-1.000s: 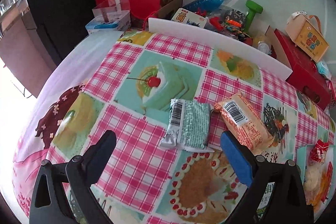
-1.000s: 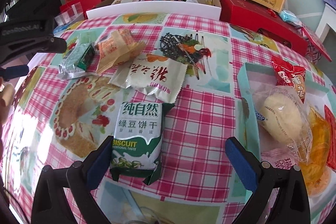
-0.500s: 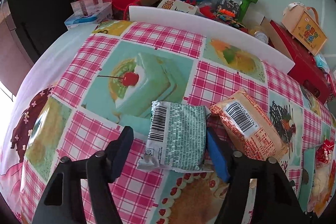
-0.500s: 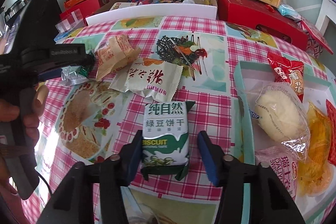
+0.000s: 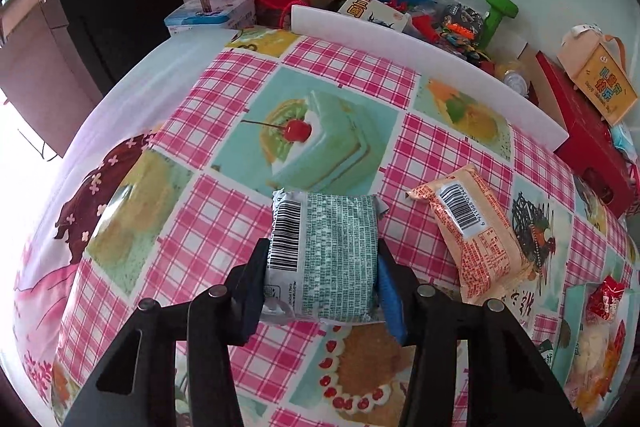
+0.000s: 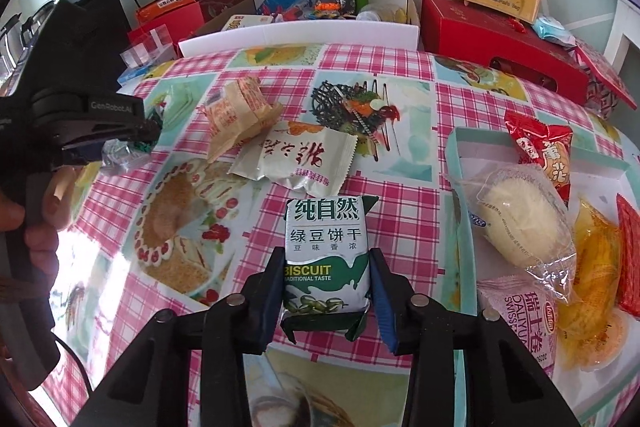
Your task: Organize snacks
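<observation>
With both grippers clamped, I have a packet in each: my left gripper [image 5: 322, 267] squeezes the grey-green pack [image 5: 324, 255] by its long sides, my right gripper [image 6: 326, 287] pinches the biscuit pack [image 6: 326, 259] near its lower end. Both packs lie on the tablecloth [image 5: 328, 79], gripped across the narrow width so the fingers span them. I judge the tray [image 6: 456, 163] at right, already holding snacks, is their destination. An orange pack [image 5: 476, 227] and a white sachet [image 6: 300, 159] wait loose.
</observation>
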{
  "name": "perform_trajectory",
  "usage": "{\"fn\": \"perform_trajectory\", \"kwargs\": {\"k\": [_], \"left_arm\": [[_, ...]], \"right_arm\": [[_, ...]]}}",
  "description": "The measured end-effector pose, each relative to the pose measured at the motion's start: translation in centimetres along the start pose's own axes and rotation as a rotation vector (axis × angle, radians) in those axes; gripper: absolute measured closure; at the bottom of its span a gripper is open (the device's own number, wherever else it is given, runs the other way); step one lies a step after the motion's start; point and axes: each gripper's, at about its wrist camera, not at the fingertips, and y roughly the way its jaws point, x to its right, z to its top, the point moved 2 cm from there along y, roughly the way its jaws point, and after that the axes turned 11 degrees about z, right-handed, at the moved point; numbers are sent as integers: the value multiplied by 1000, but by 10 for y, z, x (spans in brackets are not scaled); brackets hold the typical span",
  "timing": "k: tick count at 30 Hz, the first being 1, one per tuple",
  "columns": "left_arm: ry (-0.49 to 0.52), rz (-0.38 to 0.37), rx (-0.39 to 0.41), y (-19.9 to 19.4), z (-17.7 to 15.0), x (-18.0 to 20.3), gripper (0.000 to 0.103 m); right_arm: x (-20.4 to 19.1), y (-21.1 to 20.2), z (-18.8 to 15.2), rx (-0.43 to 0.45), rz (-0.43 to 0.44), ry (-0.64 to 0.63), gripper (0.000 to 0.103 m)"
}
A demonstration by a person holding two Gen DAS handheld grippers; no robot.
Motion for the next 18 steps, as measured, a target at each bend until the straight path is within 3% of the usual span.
{"fn": "perform_trajectory", "kwargs": {"k": [7, 18], "left_arm": [[-16, -39, -41, -20, -17, -1, 52], [-6, -76, -17, -61, -53, 5, 52]], "right_arm": [[-5, -22, -1, 22, -4, -16, 61], [-3, -50, -2, 57, 16, 2, 61]]}}
